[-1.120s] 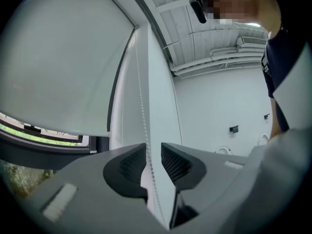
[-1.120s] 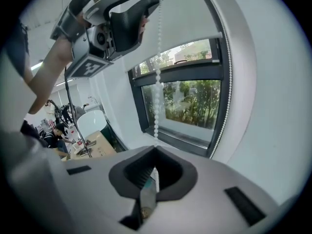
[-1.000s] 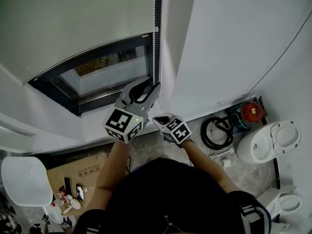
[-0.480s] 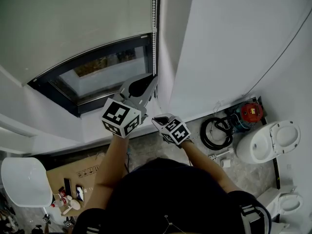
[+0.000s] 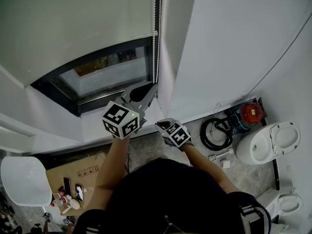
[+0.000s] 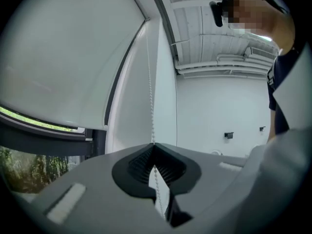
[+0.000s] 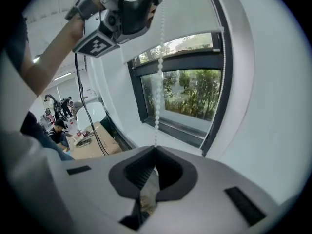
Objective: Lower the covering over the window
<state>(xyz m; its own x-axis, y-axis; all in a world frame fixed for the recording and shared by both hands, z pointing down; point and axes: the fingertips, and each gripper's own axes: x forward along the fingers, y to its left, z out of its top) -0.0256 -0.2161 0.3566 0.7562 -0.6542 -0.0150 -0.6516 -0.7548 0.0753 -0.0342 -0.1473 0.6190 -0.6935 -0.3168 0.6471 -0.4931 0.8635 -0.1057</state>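
Roller blind (image 5: 73, 28): part-lowered over window (image 5: 109, 72), lower glass still bare.
Bead chain (image 5: 154, 43) hangs vertically at the frame's right edge and passes down through both claws. Left gripper (image 5: 152, 87) is the higher one; its jaws have just been closing and now pinch the chain. The right gripper (image 5: 157, 125), directly beneath, is clamped on the same chain. The pull probably runs straight down.

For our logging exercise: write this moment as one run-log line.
left gripper: just closed on bead chain | right gripper: shut on it below | blind: partway down window
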